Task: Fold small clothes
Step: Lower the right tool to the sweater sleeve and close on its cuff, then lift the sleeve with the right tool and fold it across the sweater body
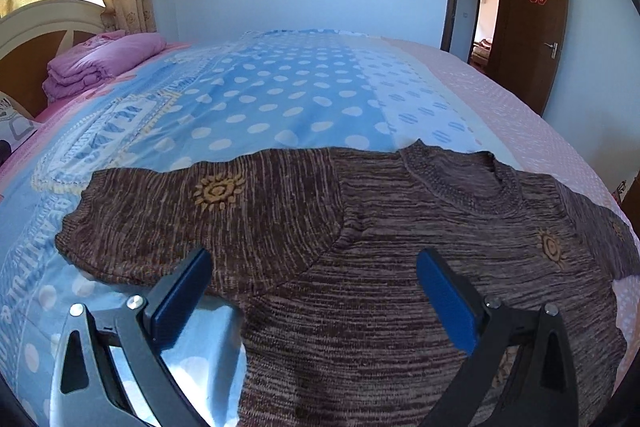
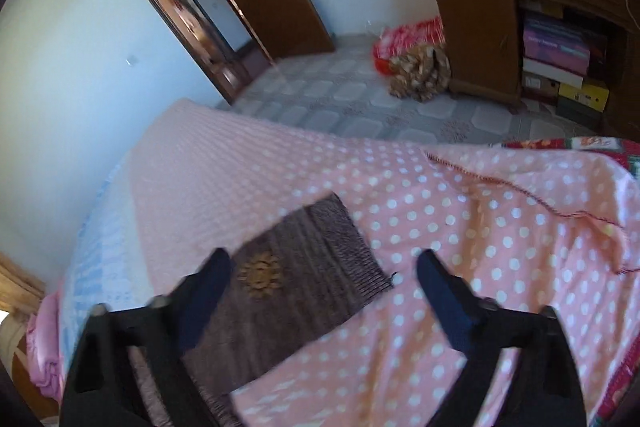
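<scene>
A small brown knitted sweater (image 1: 360, 247) with yellow sun motifs lies flat on the bed, collar toward the far side and both sleeves spread sideways. My left gripper (image 1: 312, 259) hovers above its chest and left armpit, jaws wide apart, nothing between the blue pads. In the right wrist view, one sleeve (image 2: 296, 287) of the sweater lies stretched out on the pink dotted cover, cuff pointing away. My right gripper (image 2: 324, 267) is above that cuff end with its jaws apart; the pads do not press on the knit. This view is blurred.
The bed cover (image 1: 280, 99) is blue with white dots, turning pink (image 2: 480, 227) toward the foot. A folded pink quilt (image 1: 100, 63) lies by the headboard. A wooden cabinet (image 2: 520, 19) and a bundle of cloth (image 2: 416, 59) stand on the tiled floor past the bed's edge.
</scene>
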`<state>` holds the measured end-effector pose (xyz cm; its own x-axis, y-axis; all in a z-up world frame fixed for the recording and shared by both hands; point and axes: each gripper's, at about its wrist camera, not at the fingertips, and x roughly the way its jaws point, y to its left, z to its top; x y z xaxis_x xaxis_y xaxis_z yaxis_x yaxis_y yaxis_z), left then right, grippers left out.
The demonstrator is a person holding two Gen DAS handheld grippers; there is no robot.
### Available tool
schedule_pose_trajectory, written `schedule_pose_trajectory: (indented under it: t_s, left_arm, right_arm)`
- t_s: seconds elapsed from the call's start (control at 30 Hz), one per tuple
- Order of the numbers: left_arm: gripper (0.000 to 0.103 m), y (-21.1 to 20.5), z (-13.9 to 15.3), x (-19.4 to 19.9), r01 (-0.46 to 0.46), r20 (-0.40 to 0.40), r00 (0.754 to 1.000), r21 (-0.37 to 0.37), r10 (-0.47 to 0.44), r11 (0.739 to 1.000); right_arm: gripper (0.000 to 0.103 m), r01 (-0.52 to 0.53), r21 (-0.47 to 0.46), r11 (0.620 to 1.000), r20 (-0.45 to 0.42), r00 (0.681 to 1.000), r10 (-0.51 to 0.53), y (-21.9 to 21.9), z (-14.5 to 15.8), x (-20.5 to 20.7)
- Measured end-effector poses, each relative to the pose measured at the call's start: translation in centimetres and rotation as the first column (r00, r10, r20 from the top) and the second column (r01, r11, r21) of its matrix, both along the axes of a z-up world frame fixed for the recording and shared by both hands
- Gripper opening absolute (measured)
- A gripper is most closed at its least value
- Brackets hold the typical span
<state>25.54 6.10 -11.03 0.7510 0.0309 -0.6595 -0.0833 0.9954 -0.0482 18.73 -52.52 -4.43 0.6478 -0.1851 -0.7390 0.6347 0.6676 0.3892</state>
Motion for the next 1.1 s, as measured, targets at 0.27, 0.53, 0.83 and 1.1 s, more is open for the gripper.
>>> schedule_pose_trajectory:
  t_s: [0.27,0.53,0.83,1.1]
  left_arm:
    - [0.103,-0.6,-2.9,2.3,0.000,-0.087,0.996,0.024,0.002,1.000]
    - [0.103,0.2,-4.3,3.3,-0.019,-0.158,0.987,-0.039,0.013,0.999]
    - [0.103,0.1,-4.5,3.4,-0.020,-0.151,0.988,-0.039,0.014,0.999]
    - [0.103,0.2,-4.5,3.1,-0.021,-0.145,0.989,-0.045,0.014,0.999]
  right_arm:
    - [0.041,-0.039,0.025,0.999,-0.112,0.993,0.041,-1.9,-5.9,5.2]
    - [0.041,-0.058,-0.039,0.998,-0.150,0.987,0.052,-2.3,-7.2,6.4]
    - [0.018,-0.180,-0.133,0.975,-0.247,0.958,0.143,-1.2,-7.0,7.9]
    - [0.007,-0.184,-0.154,0.971,-0.146,0.976,0.162,2.5,-2.2,7.1]
